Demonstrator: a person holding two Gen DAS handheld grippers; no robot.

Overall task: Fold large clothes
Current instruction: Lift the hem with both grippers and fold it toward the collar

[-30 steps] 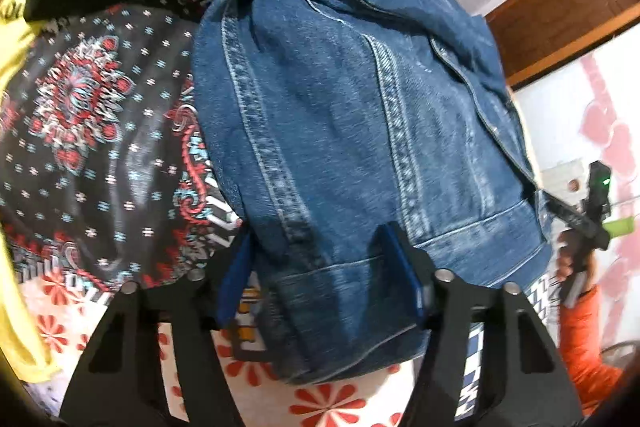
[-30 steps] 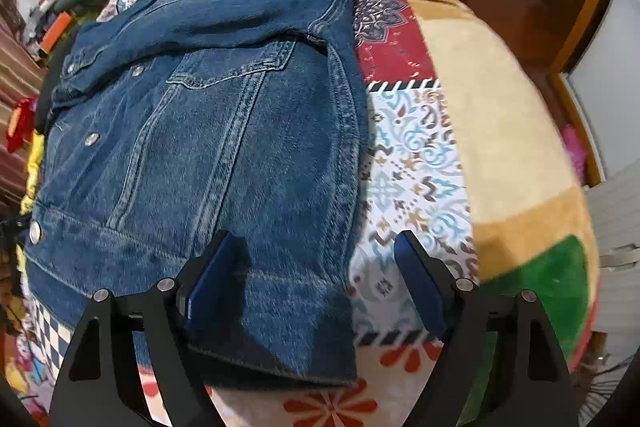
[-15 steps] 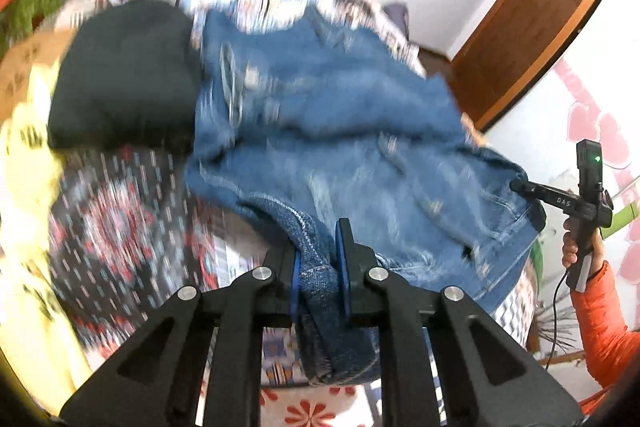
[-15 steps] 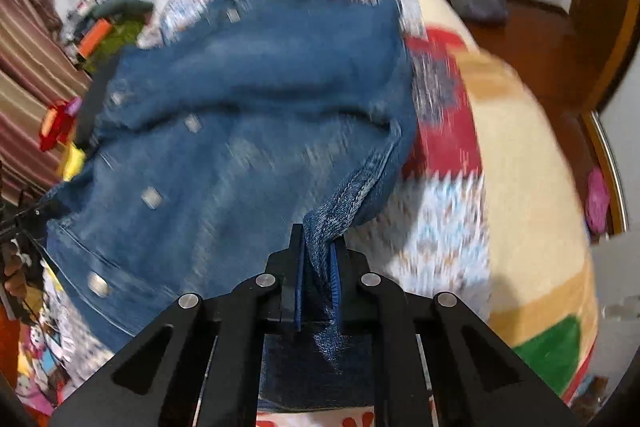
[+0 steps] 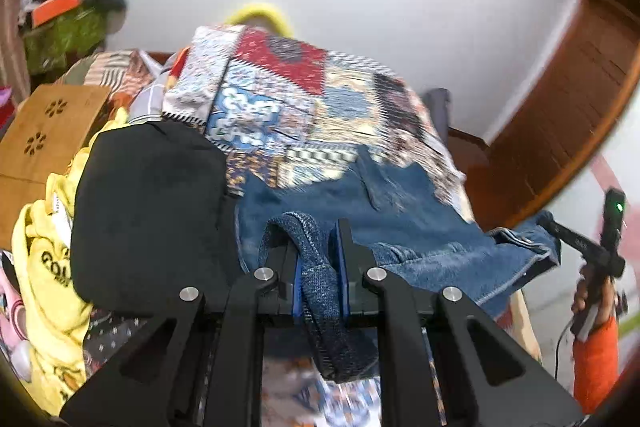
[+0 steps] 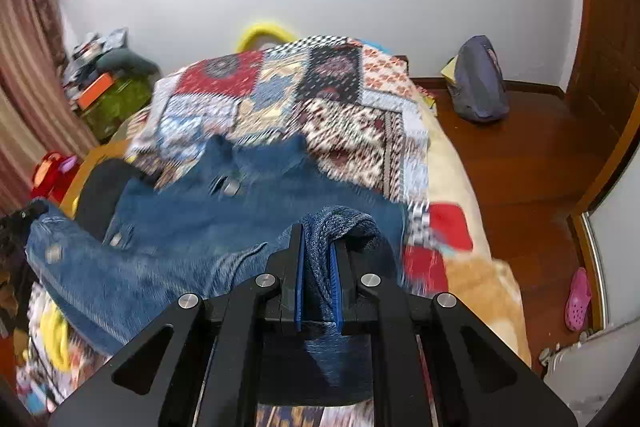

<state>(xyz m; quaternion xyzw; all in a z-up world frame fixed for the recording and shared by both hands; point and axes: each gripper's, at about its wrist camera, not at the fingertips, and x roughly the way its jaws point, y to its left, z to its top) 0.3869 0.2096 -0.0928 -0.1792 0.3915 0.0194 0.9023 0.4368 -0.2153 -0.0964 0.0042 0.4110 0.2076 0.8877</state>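
Observation:
A blue denim jacket point(image 5: 400, 227) lies on a bed with a patchwork cover point(image 5: 304, 107). My left gripper point(image 5: 318, 267) is shut on the jacket's bottom hem at one corner and holds it lifted. My right gripper point(image 6: 318, 279) is shut on the hem at the other corner, also lifted. In the right wrist view the jacket point(image 6: 180, 227) stretches left, its collar toward the far end of the bed cover point(image 6: 340, 99). The right gripper shows at the right edge of the left wrist view point(image 5: 600, 247).
A black garment point(image 5: 148, 211) and yellow clothes point(image 5: 44, 259) lie left of the jacket. A wooden board point(image 5: 44, 131) is at far left. A grey backpack point(image 6: 478, 83) sits on the wooden floor to the right. A door point(image 5: 580, 87) is at right.
Both grippers closed on the jacket's bottom hem and lifted it up and toward the collar. The views tilted up from the bed to the far wall.

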